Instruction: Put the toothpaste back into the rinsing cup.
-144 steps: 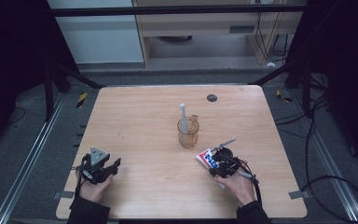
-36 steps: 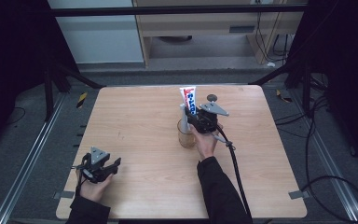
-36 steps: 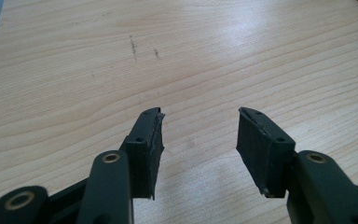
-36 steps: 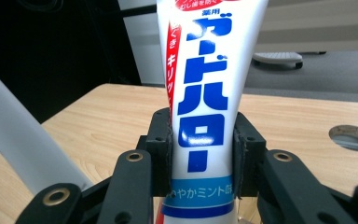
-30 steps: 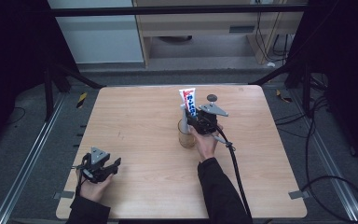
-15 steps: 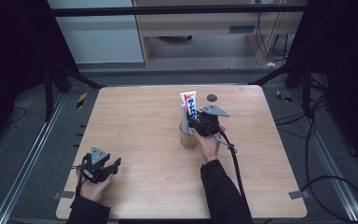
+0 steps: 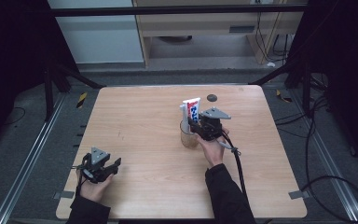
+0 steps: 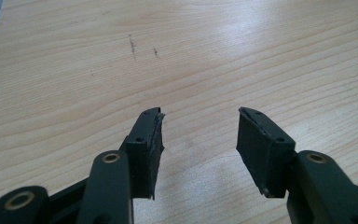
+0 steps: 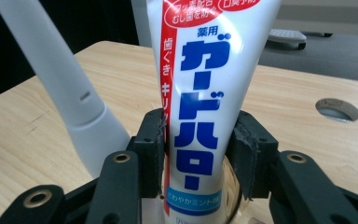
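Right gripper (image 9: 198, 140) jaws just been opening, toothpaste tube (image 9: 205, 93) between them in cup (image 7: 189, 136); snagging on withdrawal could tip cup. Left gripper (image 8: 200, 135) wide open, empty.

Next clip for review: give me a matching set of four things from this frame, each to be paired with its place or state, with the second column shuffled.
Things
1. toothpaste tube
2. white handle
3. left claw
4. round hole

Places or states
A. open, nothing between the jaws, bare wood beyond
B. leaning in the cup, beside the tube
C. upright in the cup, blue lettering on white
D. in the tabletop, near its far edge

Pairs: 1-C, 2-B, 3-A, 4-D
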Demonstrator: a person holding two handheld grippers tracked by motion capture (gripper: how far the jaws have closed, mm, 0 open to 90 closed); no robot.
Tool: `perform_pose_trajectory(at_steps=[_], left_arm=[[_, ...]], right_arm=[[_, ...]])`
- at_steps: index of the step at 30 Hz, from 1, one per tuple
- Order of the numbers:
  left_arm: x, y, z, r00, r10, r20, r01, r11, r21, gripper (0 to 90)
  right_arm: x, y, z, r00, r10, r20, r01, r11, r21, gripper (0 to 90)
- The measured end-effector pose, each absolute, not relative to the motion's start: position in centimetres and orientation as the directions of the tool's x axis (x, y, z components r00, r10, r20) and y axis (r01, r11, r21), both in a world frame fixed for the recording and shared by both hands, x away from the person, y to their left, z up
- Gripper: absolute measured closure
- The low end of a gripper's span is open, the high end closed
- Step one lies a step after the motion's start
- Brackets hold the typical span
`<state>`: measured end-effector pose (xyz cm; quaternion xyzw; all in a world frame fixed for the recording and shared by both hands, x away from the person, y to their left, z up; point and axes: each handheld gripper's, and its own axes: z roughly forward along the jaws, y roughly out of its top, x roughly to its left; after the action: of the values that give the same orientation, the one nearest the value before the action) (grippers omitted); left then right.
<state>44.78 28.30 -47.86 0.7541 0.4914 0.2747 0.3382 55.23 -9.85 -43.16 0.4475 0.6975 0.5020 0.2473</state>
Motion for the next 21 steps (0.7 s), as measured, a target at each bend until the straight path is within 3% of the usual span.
perform_pose_trajectory(at_steps=[8, 9, 15, 21], left_arm=[[44.8, 28.3, -47.9, 0.366, 0.927, 0.084, 0.557, -0.291, 0.778, 49.4], [44.8, 28.3, -47.9, 0.366, 0.927, 0.084, 0.557, -0.291, 0.778, 49.4], [44.8, 28.3, -47.9, 0.366, 0.927, 0.083, 0.557, -0.29, 0.778, 49.4], [44.8, 28.2, -47.9, 0.368, 0.926, 0.081, 0.56, -0.29, 0.776, 49.3]], right_arm=[[54.6, -10.5, -43.5, -0.489, 0.869, 0.078, 0.388, 0.136, 0.911, 53.9], [54.5, -10.6, -43.4, -0.485, 0.871, 0.077, 0.375, 0.128, 0.918, 58.8], [53.5, -11.7, -41.6, -0.474, 0.878, 0.068, 0.354, 0.119, 0.928, 57.0], [52.0, -13.8, -41.6, -0.455, 0.888, 0.067, 0.392, 0.132, 0.91, 50.7]])
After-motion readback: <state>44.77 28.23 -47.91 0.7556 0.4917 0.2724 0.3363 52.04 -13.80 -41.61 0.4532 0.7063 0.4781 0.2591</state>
